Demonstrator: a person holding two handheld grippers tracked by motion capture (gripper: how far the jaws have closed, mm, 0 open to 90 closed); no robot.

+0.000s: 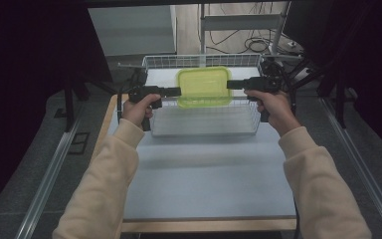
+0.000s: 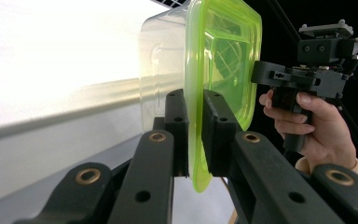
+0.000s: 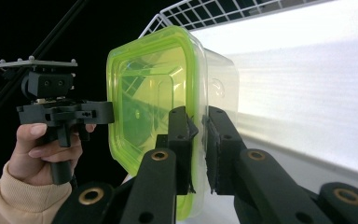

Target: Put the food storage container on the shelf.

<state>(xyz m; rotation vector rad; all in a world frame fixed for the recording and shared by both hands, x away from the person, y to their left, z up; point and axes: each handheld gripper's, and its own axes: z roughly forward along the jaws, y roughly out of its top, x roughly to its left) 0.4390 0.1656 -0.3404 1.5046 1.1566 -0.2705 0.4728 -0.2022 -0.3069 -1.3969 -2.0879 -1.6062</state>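
A clear plastic food container with a lime-green lid (image 1: pixel 204 86) hangs level above the white wire basket (image 1: pixel 204 127). My left gripper (image 1: pixel 178 91) is shut on the lid's left rim, and my right gripper (image 1: pixel 230 84) is shut on its right rim. In the left gripper view the black jaws pinch the green lid edge (image 2: pixel 196 135), with the clear tub (image 2: pixel 161 70) to its left and the other hand's gripper (image 2: pixel 307 77) beyond. The right gripper view has its jaws clamped on the lid rim (image 3: pixel 196 140), and the container body (image 3: pixel 219 88) lies to the right.
The basket stands at the far end of a grey-white table (image 1: pixel 209 174) with a wooden edge. Dark curtains flank both sides. Cables and a metal stand (image 1: pixel 243 22) lie behind the basket. Metal rails (image 1: pixel 49 174) run along the floor at left and right.
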